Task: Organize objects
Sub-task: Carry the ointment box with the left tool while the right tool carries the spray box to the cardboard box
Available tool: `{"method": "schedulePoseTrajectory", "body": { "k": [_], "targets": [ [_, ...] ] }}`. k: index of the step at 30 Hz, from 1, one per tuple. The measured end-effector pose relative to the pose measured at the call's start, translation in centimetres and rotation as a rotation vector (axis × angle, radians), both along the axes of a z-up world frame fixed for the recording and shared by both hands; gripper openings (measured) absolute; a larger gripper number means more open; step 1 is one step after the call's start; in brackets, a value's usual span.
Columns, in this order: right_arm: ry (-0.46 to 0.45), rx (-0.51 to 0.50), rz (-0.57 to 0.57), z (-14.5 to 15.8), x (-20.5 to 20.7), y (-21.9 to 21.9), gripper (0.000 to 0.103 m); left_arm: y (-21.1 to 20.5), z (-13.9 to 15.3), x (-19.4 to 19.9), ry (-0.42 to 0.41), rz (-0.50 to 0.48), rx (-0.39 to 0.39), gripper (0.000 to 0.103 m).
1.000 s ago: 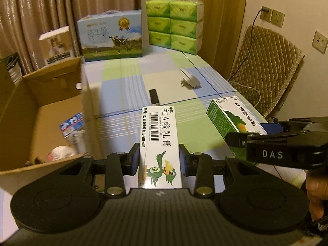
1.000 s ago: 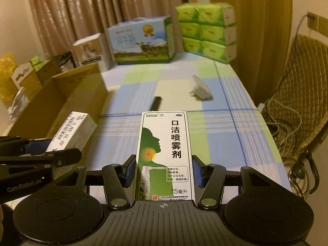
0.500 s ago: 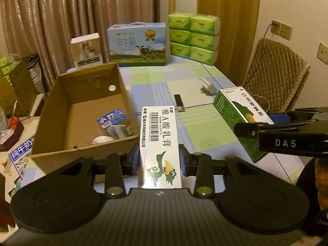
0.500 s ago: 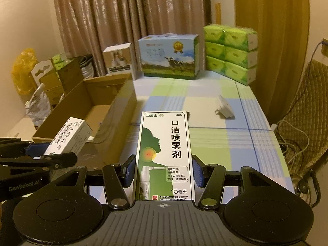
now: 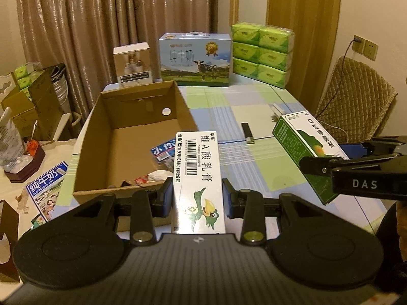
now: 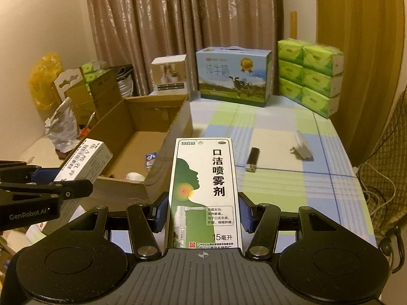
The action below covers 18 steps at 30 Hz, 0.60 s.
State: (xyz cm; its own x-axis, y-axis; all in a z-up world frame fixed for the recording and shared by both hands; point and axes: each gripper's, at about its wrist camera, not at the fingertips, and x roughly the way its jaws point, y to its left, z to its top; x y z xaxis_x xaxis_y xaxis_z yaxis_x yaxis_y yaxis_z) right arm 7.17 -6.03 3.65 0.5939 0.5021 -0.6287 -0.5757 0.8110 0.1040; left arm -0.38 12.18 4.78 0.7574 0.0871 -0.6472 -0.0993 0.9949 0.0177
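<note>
My left gripper [image 5: 197,198] is shut on a white ointment box [image 5: 197,175] with a barcode and a green bird, held above the near end of the table. My right gripper [image 6: 203,212] is shut on a green-and-white mouth spray box [image 6: 203,185]. Each held box also shows in the other view: the spray box [image 5: 302,147] at the right, the ointment box [image 6: 84,160] at the left. An open cardboard box [image 5: 132,132] lies ahead and to the left on the table, with a blue packet [image 5: 162,152] and some wrappers inside.
A black lighter [image 5: 248,133] and a white plug adapter [image 6: 301,146] lie on the checked tablecloth [image 6: 279,178]. At the far end stand a milk carton case [image 5: 195,59], green tissue packs [image 5: 262,53] and a small white box [image 5: 133,63]. A padded chair [image 5: 353,96] stands at the right.
Both grippers have pulled back and risen with their boxes, and the view has swung so the whole cardboard box shows ahead-left. Both grips are unchanged.
</note>
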Motion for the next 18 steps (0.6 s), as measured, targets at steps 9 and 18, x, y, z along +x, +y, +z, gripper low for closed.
{"method": "schedulePoseTrajectory", "body": {
  "k": [9, 18],
  "targets": [
    [0.021, 0.012, 0.051, -0.1, 0.6, 2.3, 0.052, 2.1, 0.0, 0.1, 0.009, 0.042, 0.007, 0.033],
    [0.028, 0.018, 0.095, -0.1, 1.4, 4.8, 0.052, 4.0, -0.1, 0.7, 0.016, 0.06, 0.01, 0.033]
  ]
}}
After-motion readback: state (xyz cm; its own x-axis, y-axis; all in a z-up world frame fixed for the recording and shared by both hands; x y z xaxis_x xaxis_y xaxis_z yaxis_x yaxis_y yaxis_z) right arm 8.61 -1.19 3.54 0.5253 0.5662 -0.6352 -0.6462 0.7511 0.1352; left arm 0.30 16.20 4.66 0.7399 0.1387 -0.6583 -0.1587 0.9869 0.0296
